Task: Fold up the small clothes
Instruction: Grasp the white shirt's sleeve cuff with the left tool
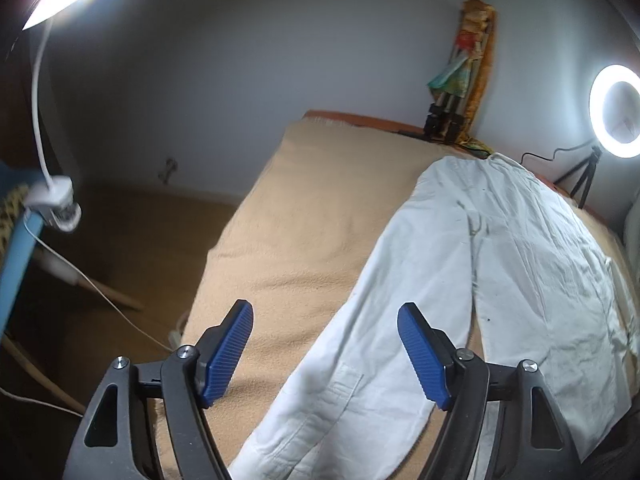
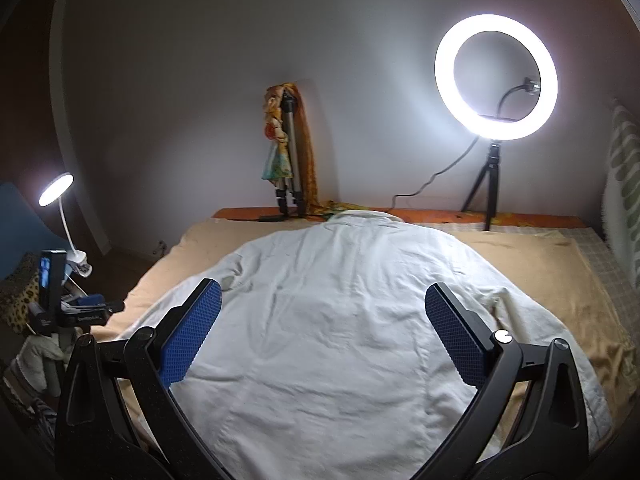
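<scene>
A white long-sleeved shirt (image 2: 340, 320) lies spread flat on a tan blanket (image 2: 532, 264) that covers the bed, its collar toward the wall. In the left wrist view the shirt's body (image 1: 532, 264) fills the right side, and one sleeve (image 1: 352, 368) runs down toward me. My left gripper (image 1: 325, 312) hovers above that sleeve with its blue pads (image 1: 228, 352) wide apart, touching nothing. My right gripper (image 2: 323, 288) hangs open over the middle of the shirt's lower half, empty. At the bed's left edge in the right wrist view, the left gripper (image 2: 114, 306) shows from the side.
A lit ring light on a small tripod (image 2: 496, 76) stands at the far right by the wall. A folded tripod with colourful cloth (image 2: 288, 152) leans at the far middle. A clip lamp (image 2: 56, 188) shines at the left, above the bare floor (image 1: 152, 232).
</scene>
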### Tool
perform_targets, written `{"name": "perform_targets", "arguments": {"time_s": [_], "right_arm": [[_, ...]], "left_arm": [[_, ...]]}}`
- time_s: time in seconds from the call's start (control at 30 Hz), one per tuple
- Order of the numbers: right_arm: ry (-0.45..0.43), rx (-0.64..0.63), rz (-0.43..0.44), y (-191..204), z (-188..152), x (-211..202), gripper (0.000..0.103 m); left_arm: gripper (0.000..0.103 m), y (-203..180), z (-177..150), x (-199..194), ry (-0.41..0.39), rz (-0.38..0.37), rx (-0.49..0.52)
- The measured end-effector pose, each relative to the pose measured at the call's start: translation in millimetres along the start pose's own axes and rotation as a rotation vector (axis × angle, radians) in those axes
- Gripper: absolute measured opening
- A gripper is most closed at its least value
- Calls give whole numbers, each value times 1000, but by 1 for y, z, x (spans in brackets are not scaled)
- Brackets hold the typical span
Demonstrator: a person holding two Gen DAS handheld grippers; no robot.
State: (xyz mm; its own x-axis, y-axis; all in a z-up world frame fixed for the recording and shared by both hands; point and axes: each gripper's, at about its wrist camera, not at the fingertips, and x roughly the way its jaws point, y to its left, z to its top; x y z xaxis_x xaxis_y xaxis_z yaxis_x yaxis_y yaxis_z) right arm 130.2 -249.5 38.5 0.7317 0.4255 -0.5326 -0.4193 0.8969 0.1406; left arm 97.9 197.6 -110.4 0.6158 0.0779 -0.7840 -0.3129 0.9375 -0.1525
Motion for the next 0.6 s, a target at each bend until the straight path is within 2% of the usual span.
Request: {"name": "perform_targets", "arguments": {"time_s": [0.13,0.27,0.33,0.5,0.53,0.6], "right_arm": [[24,43,62,3,0,32,101],[109,66,96,-1,-11,64,91],[144,78,102,-5,-17,75,91],[183,92,129,-10,-23,83,91],[184,84,127,-9,-23,82,91],[186,69,124,-7,-24,82,91]], "left_arm": [[71,9,1,25,71,-47,-32],[62,10,0,48,128,-82,-53],[48,10,2,58,149,-81,-58],[31,3,7,75,178,-120,-56],[20,2,7,77,180,-130,-53],[5,-1,9,80,174,-167,-63]]}}
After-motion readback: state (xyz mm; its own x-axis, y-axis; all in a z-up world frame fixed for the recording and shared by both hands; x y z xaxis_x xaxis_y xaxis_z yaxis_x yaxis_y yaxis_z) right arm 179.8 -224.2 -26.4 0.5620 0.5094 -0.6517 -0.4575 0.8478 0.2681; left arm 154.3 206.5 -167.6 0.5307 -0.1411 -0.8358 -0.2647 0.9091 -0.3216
